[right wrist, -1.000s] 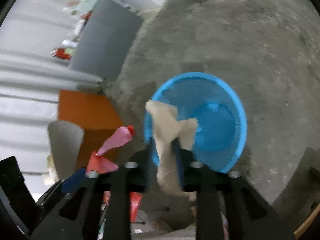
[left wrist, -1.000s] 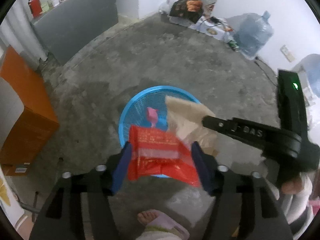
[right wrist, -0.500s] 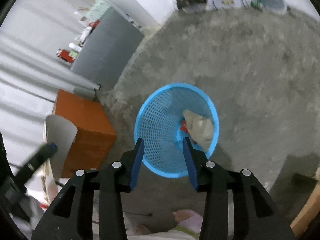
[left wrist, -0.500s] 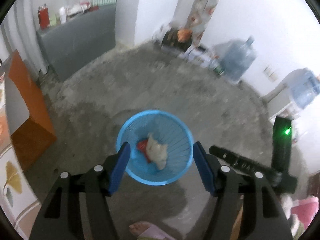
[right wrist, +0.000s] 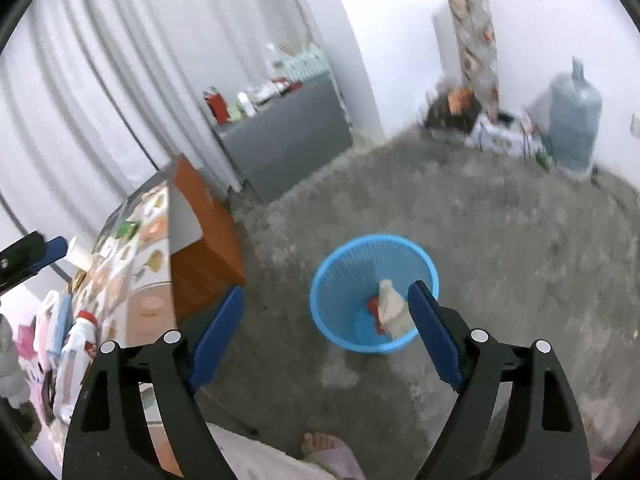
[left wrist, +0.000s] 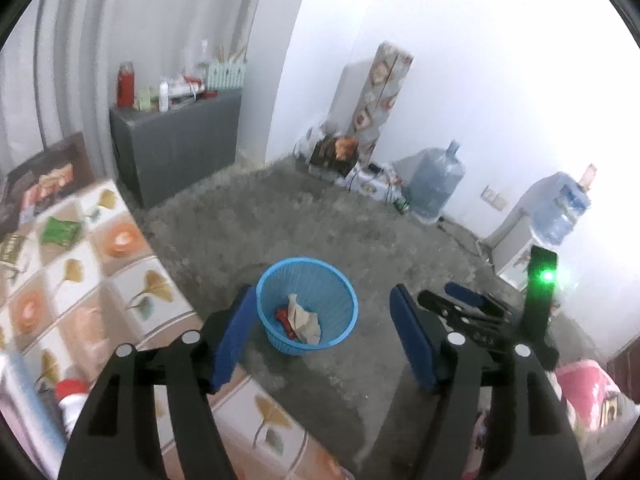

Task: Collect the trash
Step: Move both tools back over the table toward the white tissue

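Observation:
The blue mesh basket (left wrist: 338, 280) (right wrist: 332, 280) stands on the grey concrete floor. Inside it lie a crumpled beige paper (left wrist: 304, 318) (right wrist: 394, 308) and a red wrapper (left wrist: 282, 316) (right wrist: 374, 306). My left gripper (left wrist: 322, 292) hangs high above and short of the basket, its jaws opening with nothing between them. My right gripper (right wrist: 325, 289) is also well above the basket, jaws opening wide and empty. In the left wrist view the right gripper (left wrist: 440, 294) shows to the right. The left gripper's blue pad (right wrist: 52, 248) peeks in at the right wrist view's left edge.
A table with a leaf-patterned cloth (left wrist: 132, 276) (right wrist: 132, 264) stands at the left, with a green packet (left wrist: 60, 232) and a red-capped bottle (right wrist: 82, 336) on it. Behind are an orange cabinet (right wrist: 204, 240), a grey cabinet (left wrist: 176, 144) and water jugs (left wrist: 436, 184). A person's foot (right wrist: 320, 444) is below.
Both grippers let go: the red wrapper and the beige paper dropped into the basket. Both grippers then rose and drew back, and the table came into view.

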